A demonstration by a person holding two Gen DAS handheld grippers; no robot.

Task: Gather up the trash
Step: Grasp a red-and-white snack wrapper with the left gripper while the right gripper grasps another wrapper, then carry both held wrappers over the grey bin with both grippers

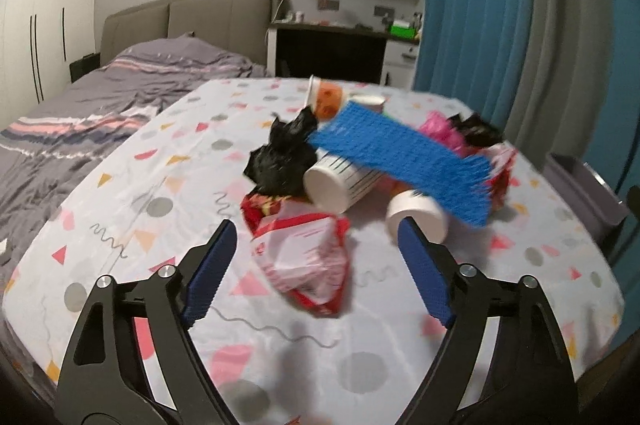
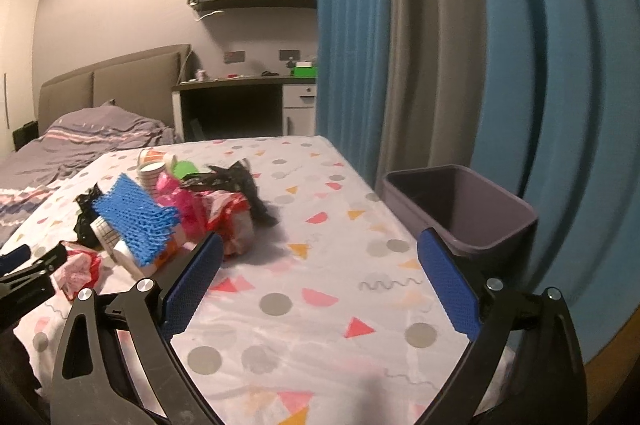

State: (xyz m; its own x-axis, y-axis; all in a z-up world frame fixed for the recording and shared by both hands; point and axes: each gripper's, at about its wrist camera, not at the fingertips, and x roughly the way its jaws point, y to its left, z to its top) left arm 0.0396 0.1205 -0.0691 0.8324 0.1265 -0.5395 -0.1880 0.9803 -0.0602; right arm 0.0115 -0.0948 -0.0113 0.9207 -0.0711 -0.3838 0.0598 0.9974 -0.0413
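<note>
Each gripper is built the same way. The left gripper (image 1: 316,237) has two black, matte plastic arms that fan out from the bottom of the left wrist view, each cut through with a long triangular opening. Round silver screw heads sit at the pivots, two on each side. The fingers (image 1: 210,275) are flat bars faced with dark blue pads bearing a fine dimpled texture. The right gripper (image 2: 320,253) shows the same black frame, silver screws and blue textured fingers (image 2: 450,285). No cables, markings or sleeves show.
</note>
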